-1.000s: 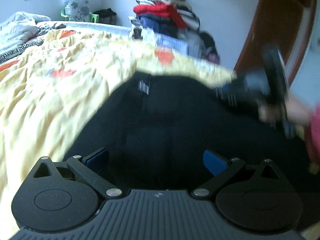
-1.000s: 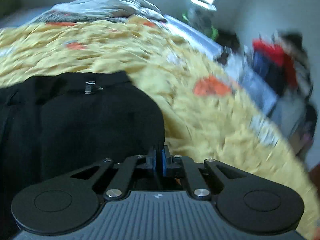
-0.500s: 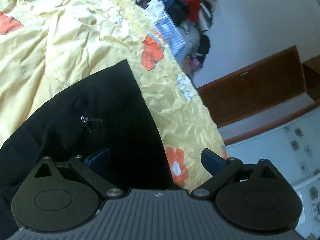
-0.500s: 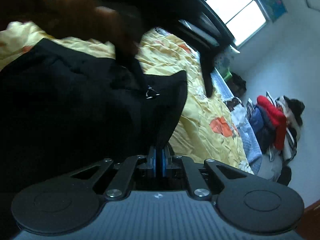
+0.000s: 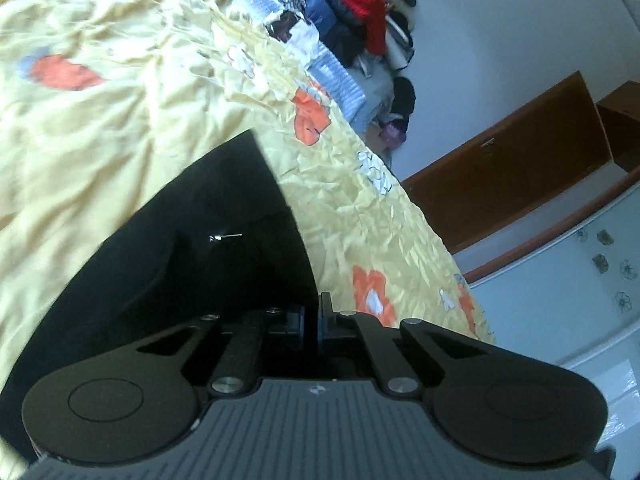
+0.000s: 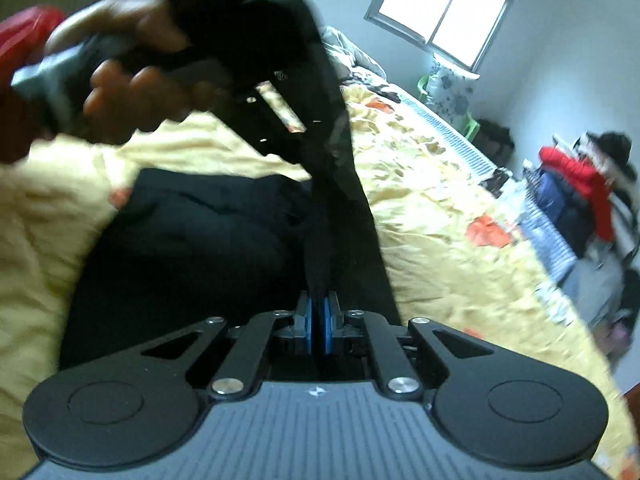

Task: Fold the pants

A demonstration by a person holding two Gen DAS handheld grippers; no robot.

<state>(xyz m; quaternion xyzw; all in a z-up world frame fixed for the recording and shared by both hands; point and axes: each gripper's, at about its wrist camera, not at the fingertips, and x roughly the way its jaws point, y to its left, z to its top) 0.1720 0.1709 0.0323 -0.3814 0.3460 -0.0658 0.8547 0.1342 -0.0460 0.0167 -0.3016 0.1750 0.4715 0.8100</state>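
Black pants (image 5: 192, 248) lie on a yellow flowered bedspread (image 5: 100, 120). In the left wrist view my left gripper (image 5: 311, 312) is shut on the right edge of the pants. A small metal zip pull (image 5: 224, 237) shows on the fabric ahead. In the right wrist view my right gripper (image 6: 319, 312) is shut on a raised fold of the pants (image 6: 224, 240). The left gripper (image 6: 340, 168) reaches down from the upper left, held by a hand (image 6: 132, 92), and grips the same fabric just ahead of my right gripper.
A pile of clothes (image 5: 360, 28) stands beyond the bed's far corner. A brown wooden door (image 5: 520, 160) is at the right. A window (image 6: 444, 12) and crumpled grey bedding (image 6: 352, 60) lie at the far end of the bed.
My left gripper has closed from wide open onto the edge of the pants. My right gripper stays shut on the fabric, and the left hand has come in closer above it.
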